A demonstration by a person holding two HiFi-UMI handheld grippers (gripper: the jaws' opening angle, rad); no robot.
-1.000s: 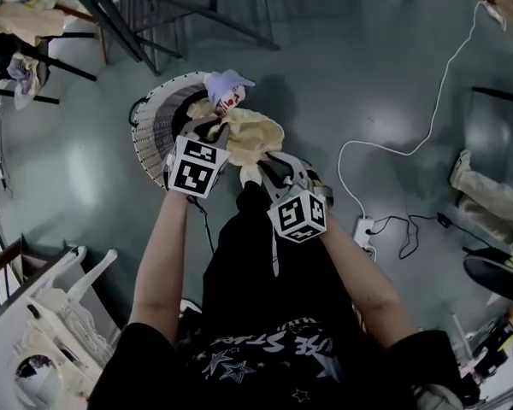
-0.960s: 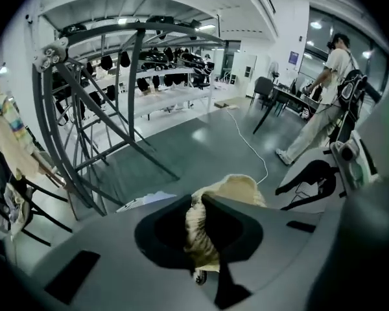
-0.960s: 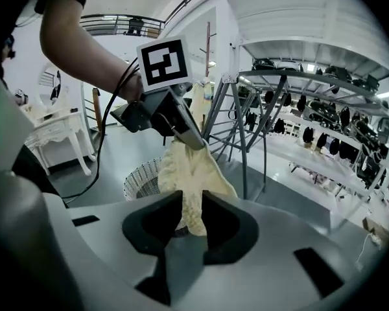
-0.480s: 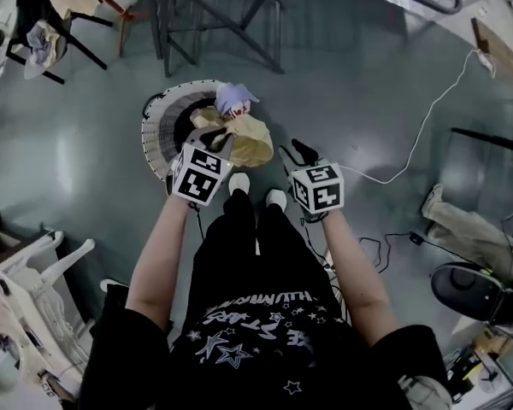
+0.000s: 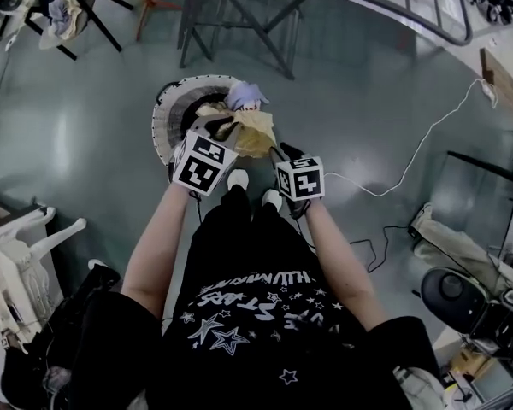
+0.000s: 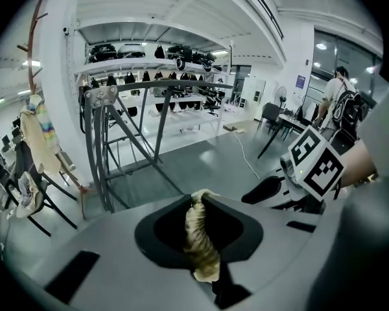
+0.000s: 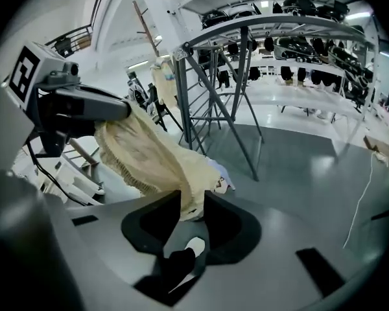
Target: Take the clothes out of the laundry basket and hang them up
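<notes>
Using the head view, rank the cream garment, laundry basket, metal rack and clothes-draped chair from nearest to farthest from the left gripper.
1. Cream garment: held in the left gripper.
2. Laundry basket: on the floor just beyond.
3. Metal rack: farther ahead.
4. Chair: far upper left.

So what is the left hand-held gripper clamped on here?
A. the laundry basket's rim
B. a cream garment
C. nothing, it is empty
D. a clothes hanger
B: the left gripper view shows the left hand-held gripper with its jaws closed on a bunched strip of the cream garment.
</notes>
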